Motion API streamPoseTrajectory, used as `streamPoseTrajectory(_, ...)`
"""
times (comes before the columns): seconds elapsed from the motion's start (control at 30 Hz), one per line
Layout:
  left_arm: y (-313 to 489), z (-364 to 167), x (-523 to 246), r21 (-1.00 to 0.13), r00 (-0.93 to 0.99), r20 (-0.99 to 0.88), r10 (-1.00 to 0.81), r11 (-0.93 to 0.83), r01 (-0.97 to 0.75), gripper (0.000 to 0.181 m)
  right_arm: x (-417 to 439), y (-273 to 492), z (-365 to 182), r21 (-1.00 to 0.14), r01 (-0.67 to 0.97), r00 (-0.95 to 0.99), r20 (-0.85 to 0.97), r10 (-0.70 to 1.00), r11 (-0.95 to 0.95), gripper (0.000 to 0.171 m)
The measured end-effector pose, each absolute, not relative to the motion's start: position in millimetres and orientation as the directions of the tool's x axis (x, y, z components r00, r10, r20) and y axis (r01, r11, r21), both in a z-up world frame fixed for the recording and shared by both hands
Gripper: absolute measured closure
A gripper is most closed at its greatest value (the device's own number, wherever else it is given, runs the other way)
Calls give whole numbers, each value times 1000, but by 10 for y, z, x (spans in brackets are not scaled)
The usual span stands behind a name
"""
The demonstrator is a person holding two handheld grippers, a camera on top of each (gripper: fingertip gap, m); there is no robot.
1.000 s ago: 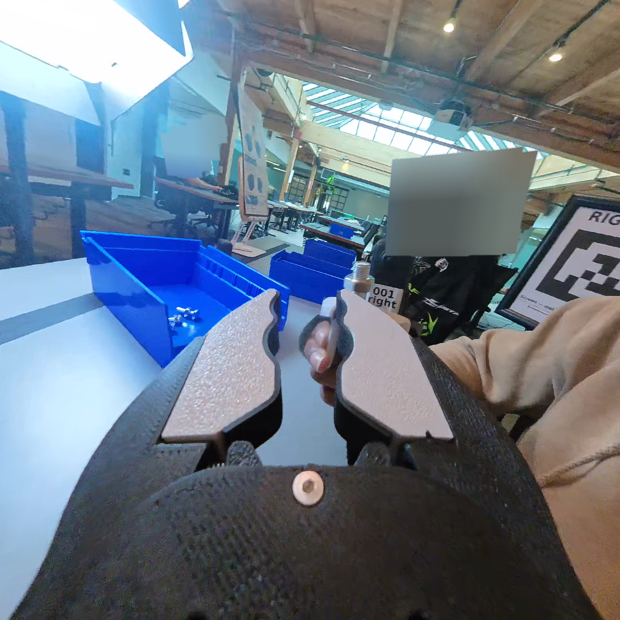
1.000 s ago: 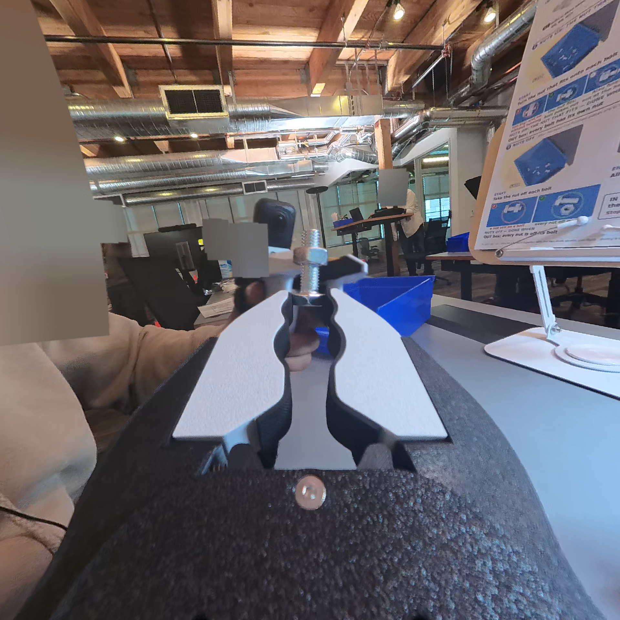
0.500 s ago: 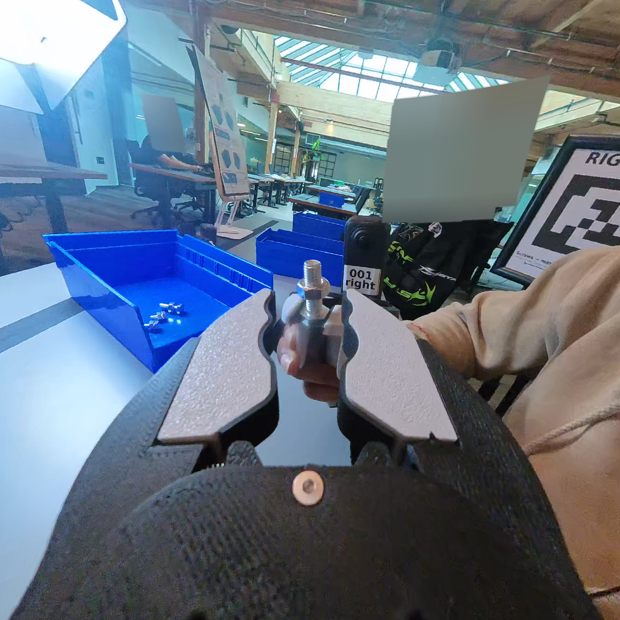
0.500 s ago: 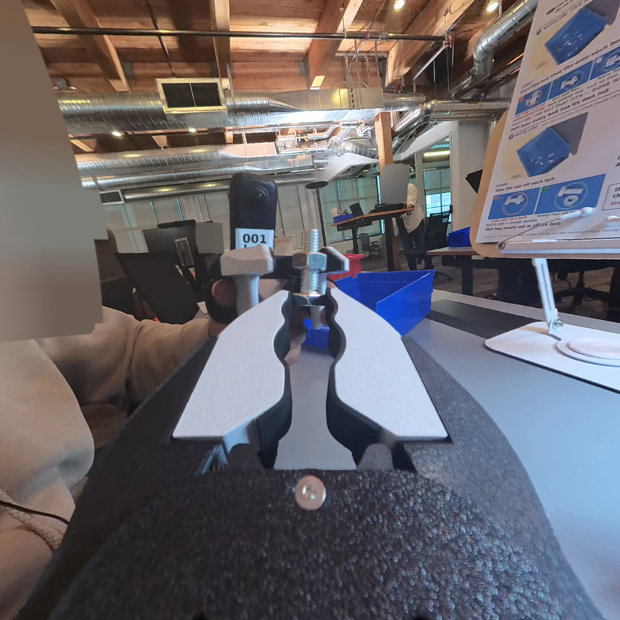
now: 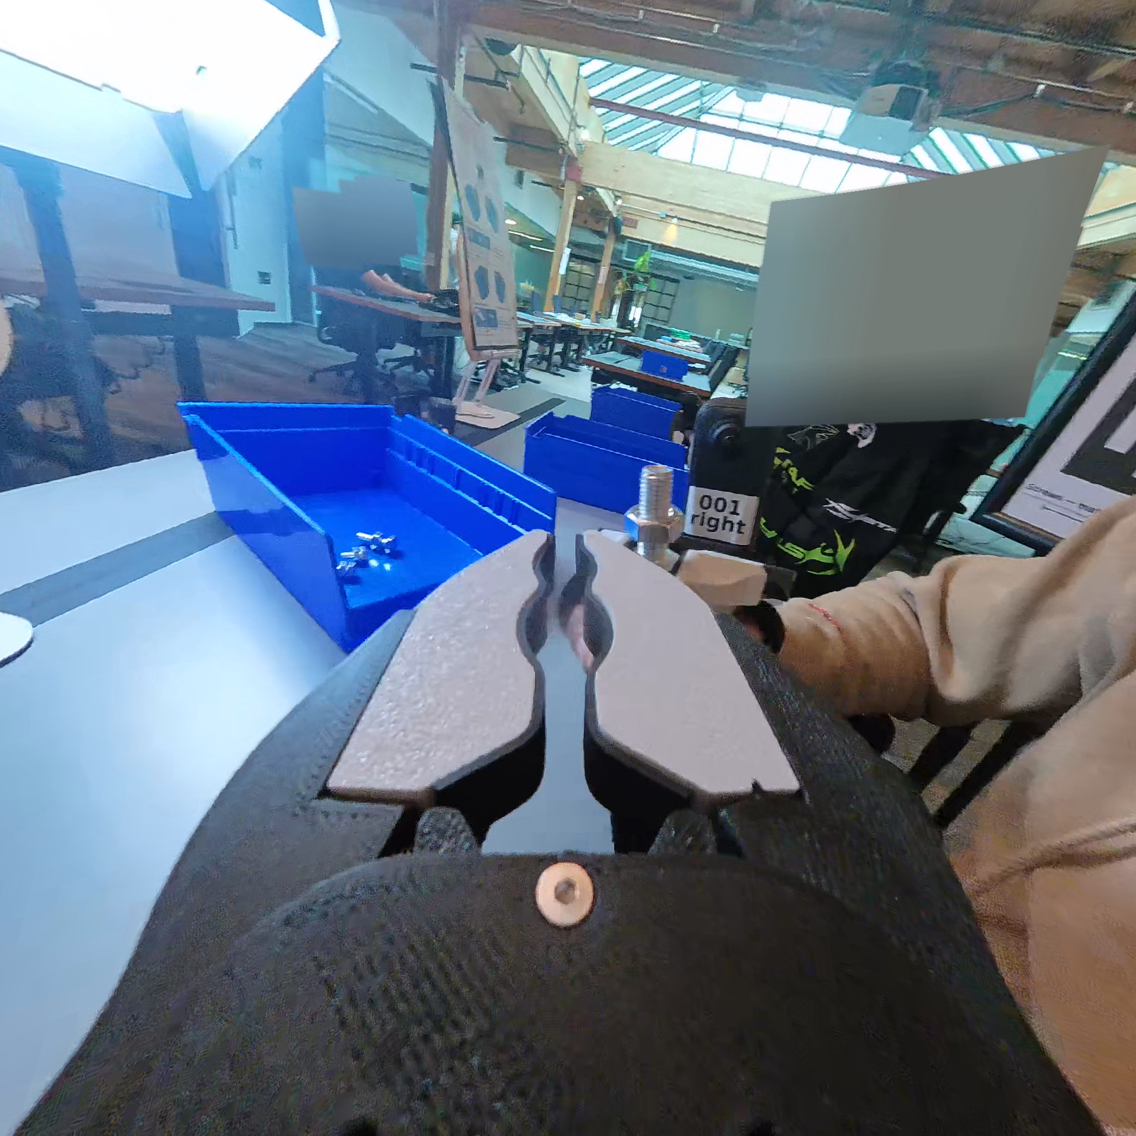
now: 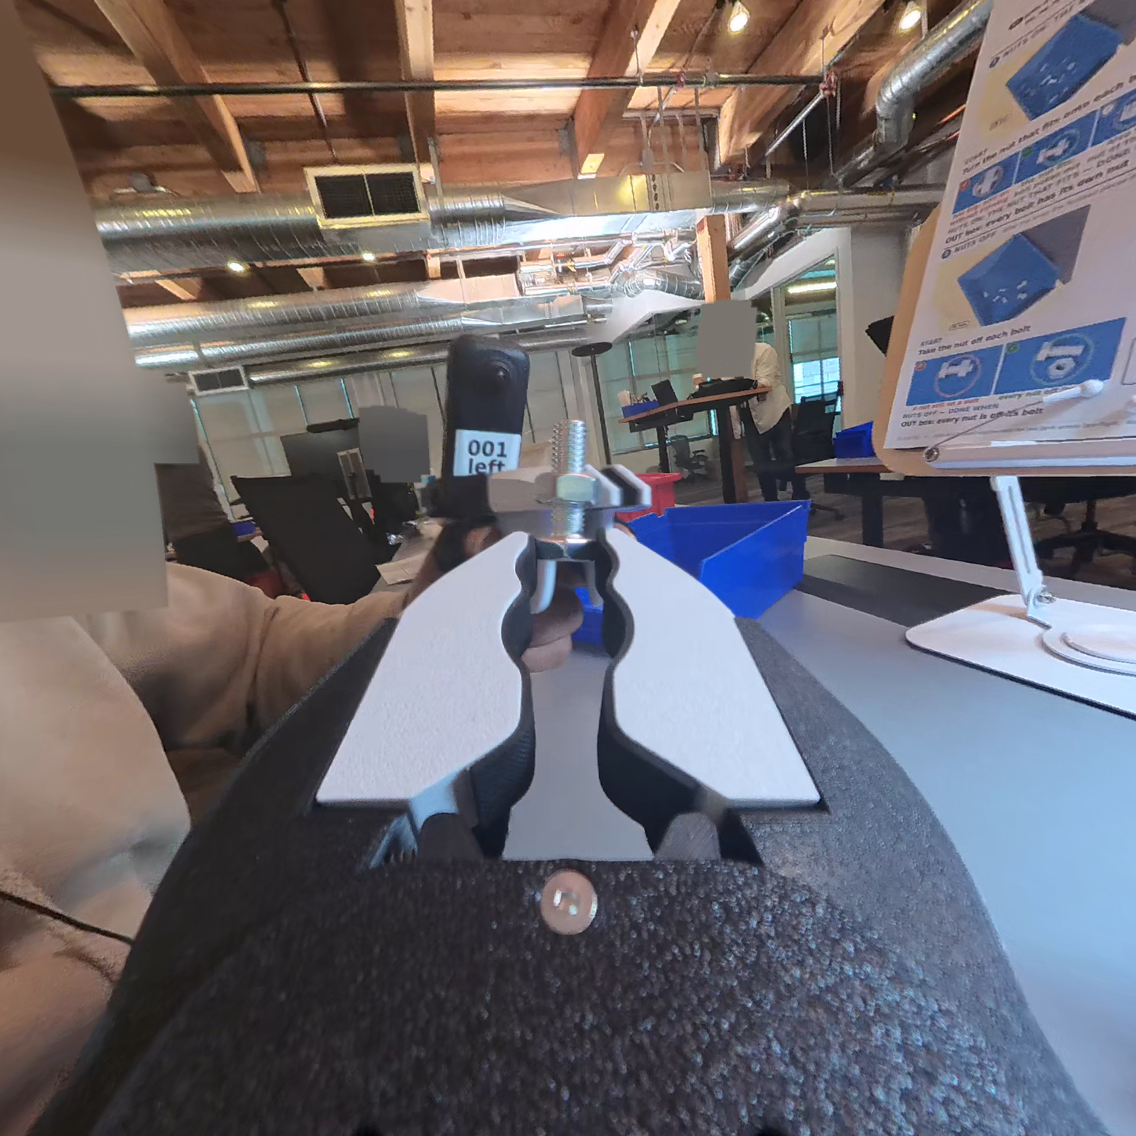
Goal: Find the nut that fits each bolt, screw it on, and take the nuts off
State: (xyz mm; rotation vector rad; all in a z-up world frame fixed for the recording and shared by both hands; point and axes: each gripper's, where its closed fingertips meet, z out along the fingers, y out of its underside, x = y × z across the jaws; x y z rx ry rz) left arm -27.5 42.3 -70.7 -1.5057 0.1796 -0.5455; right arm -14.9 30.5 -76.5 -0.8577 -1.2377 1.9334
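Observation:
My right gripper (image 6: 567,547) is shut on the head of a silver bolt (image 6: 568,522) and holds it upright, thread up, above the grey table. A hex nut (image 6: 575,490) sits partway down the thread. In the left wrist view my left gripper (image 5: 565,541) has its jaws almost together with nothing between them. The bolt (image 5: 654,492) and nut (image 5: 653,522) stand just right of its tips, by a white fingertip (image 5: 719,578) of the right gripper. In the right wrist view the left gripper's fingers (image 6: 516,492) lie level with the nut and against it.
An open blue bin (image 5: 276,492) with several small metal parts (image 5: 369,547) stands at the left, another blue bin (image 5: 596,455) behind. A blue bin (image 6: 737,553) and a white stand (image 6: 1014,639) with an instruction sheet are at the right. The person's beige sleeve (image 5: 922,645) is close. My two grippers' fingertips are within a few centimetres of each other.
My left gripper has gone from open around the bolt to nearly shut, and the bolt now stands right of its tips. The right gripper still holds the bolt upright.

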Motion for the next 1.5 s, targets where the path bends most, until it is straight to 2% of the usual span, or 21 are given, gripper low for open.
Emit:
streamPoseTrajectory(0.07, 434, -760, -384, -971, 877, 233, -420, -51, 234, 172, -124, 304, -716, -926, -205, -559, -155, 814, -318, 153)
streamPoseTrajectory(0.2, 373, -607, -180, -972, 835, 201, -512, 4, 236, 150, -139, 325, -724, -931, -204, -540, -152, 828, -303, 153)
streamPoseTrajectory(0.27, 372, -612, -78, -978, 831, 177, -528, -1, 208, 145, -143, 305, -735, -935, -199, -538, -147, 830, -294, 153)
streamPoseTrajectory(0.33, 391, -660, -98, -985, 852, 156, -500, -13, 172, 148, -142, 291, -733, -937, -198, -533, -142, 834, -286, 153)
streamPoseTrajectory(0.37, 419, -689, -208, -983, 876, 178, -449, -33, 183, 177, -129, 304, -718, -932, -203, -540, -148, 828, -299, 153)
streamPoseTrajectory(0.4, 435, -695, -328, -982, 895, 181, -408, -20, 189, 180, -106, 312, -689, -926, -207, -554, -154, 818, -315, 153)
streamPoseTrajectory(0.5, 422, -692, -365, -966, 868, 248, -431, -45, 254, 165, -92, 311, -652, -929, -223, -544, -132, 829, -295, 153)
streamPoseTrajectory(0.63, 357, -588, -93, -976, 831, 185, -525, 4, 220, 144, -136, 304, -717, -936, -199, -535, -143, 833, -289, 153)
streamPoseTrajectory(0.73, 385, -647, -116, -984, 850, 159, -502, -11, 177, 150, -147, 293, -727, -939, -194, -531, -143, 835, -284, 153)
streamPoseTrajectory(0.77, 441, -708, -266, -982, 885, 182, -428, -40, 183, 181, -131, 311, -708, -931, -199, -544, -154, 825, -305, 153)
streamPoseTrajectory(0.8, 479, -762, -398, -983, 910, 184, -371, -51, 178, 181, -109, 327, -678, -923, -204, -558, -164, 813, -327, 153)
streamPoseTrajectory(0.87, 481, -803, -448, -970, 892, 242, -382, -83, 228, 176, -101, 349, -648, -924, -216, -549, -154, 822, -317, 153)
streamPoseTrajectory(0.97, 456, -748, -331, -981, 890, 190, -415, -52, 186, 164, -130, 364, -687, -927, -202, -541, -164, 825, -317, 153)
streamPoseTrajectory(1.17, 405, -707, -313, -979, 876, 196, -440, -38, 200, 164, -192, 354, -782, -954, -160, -509, -139, 849, -252, 153)
streamPoseTrajectory(1.3, 309, -652, -410, -985, 898, 165, -407, -28, 168, 170, -316, 745, -840, -994, -43, -347, -83, 934, -105, 153)
streamPoseTrajectory(1.4, 213, -622, -606, -995, 937, 91, -337, 5, 99, 179, -389, 1511, -939, -983, 183, -133, 0, 991, 24, 153)
streamPoseTrajectory(1.5, 132, -644, -814, -994, 956, 103, -276, 7, 109, 181, -375, 2458, -1195, -865, 495, 47, 118, 992, 79, 153)
